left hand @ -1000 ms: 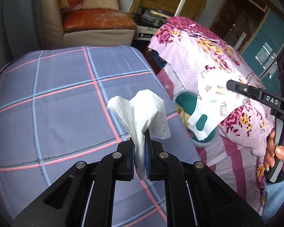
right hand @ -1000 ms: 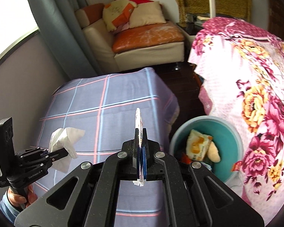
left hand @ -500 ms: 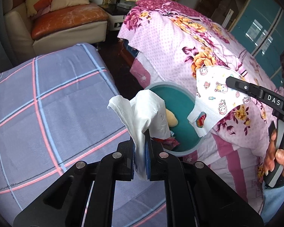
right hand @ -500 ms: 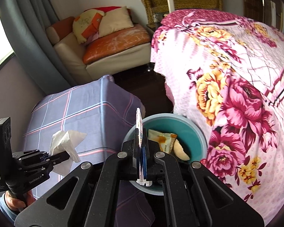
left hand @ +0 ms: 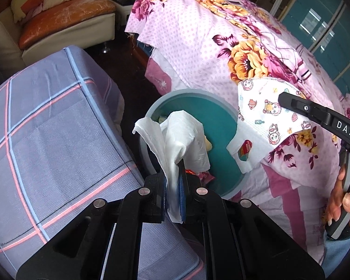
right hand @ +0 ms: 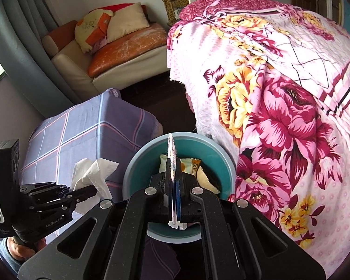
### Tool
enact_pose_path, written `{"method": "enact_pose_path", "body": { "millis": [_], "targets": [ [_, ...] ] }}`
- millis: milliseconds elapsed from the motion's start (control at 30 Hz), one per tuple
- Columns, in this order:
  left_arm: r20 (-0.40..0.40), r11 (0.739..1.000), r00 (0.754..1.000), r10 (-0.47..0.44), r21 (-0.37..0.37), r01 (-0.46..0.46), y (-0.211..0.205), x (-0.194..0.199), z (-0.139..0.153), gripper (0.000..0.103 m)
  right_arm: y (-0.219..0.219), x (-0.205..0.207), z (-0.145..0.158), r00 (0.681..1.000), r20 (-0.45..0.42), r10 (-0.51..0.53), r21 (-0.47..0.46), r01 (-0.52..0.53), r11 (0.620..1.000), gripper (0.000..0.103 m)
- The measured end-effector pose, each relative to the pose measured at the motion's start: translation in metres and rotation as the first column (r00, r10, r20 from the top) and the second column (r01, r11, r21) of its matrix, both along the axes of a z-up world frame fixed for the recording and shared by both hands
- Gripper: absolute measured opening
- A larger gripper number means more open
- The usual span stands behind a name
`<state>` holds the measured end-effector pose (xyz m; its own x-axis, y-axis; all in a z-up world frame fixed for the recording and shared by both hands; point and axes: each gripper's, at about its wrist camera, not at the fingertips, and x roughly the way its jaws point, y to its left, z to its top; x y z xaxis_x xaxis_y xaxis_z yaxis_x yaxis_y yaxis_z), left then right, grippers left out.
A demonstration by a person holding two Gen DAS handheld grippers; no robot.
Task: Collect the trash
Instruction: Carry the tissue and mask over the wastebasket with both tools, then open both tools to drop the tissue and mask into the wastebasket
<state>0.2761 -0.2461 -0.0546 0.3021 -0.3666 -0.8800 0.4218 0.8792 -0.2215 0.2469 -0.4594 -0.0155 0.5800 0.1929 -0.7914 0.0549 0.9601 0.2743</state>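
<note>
My left gripper (left hand: pixel 175 175) is shut on a crumpled white tissue (left hand: pixel 182 140), held over the near left rim of a round teal bin (left hand: pixel 219 121) on the floor. To its right, my right gripper (left hand: pixel 282 100) is shut on a white face mask with cartoon prints (left hand: pixel 266 116), which hangs over the bin's right side. In the right wrist view the mask (right hand: pixel 171 149) stands edge-on between the shut fingers of the right gripper (right hand: pixel 173 170), above the bin (right hand: pixel 229 163). A yellow snack packet (right hand: pixel 191 164) lies inside. The left gripper (right hand: pixel 91 191) with the tissue (right hand: pixel 93 175) is at the lower left.
A low surface under a blue plaid cloth (left hand: pixel 46 128) stands left of the bin. A bed with a pink floral cover (left hand: pixel 221 46) rises on the right. A sofa with an orange cushion (left hand: pixel 65 21) sits at the back, with dark floor (left hand: pixel 128 70) between.
Both grippers have swung right and down, from over the plaid cloth to above the bin, still gripping the tissue and the mask.
</note>
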Motion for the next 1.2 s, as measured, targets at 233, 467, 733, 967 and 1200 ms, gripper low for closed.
{"method": "enact_pose_path", "body": {
  "millis": [233, 467, 733, 967, 1200],
  "targets": [
    [-0.017, 1.0, 1.0, -0.021, 0.008, 0.021, -0.015, 0.01, -0.01, 0.009, -0.012, 0.002, -0.01, 1.0, -0.013, -0.019, 0.01, 0.02, 1.0, 0.002],
    [-0.024, 0.999, 0.999, -0.038, 0.019, 0.039, -0.033, 0.015, -0.017, 0.017, -0.019, 0.006, -0.013, 0.999, -0.02, -0.034, 0.01, 0.034, 0.999, 0.002],
    [0.043, 0.998, 0.999, -0.014, 0.054, 0.012, -0.034, 0.012, -0.012, 0.088, -0.02, 0.009, -0.016, 0.999, -0.029, -0.034, 0.012, 0.035, 0.999, 0.002],
    [0.058, 0.998, 0.998, -0.02, 0.065, 0.016, -0.031, 0.007, -0.007, 0.092, -0.015, 0.012, -0.016, 0.999, -0.034, -0.027, 0.006, 0.027, 1.0, 0.002],
    [0.036, 0.999, 0.999, 0.015, 0.051, -0.017, -0.016, 0.005, -0.007, 0.095, -0.008, 0.017, -0.016, 0.999, -0.043, -0.02, -0.007, 0.019, 1.0, 0.002]
  ]
}}
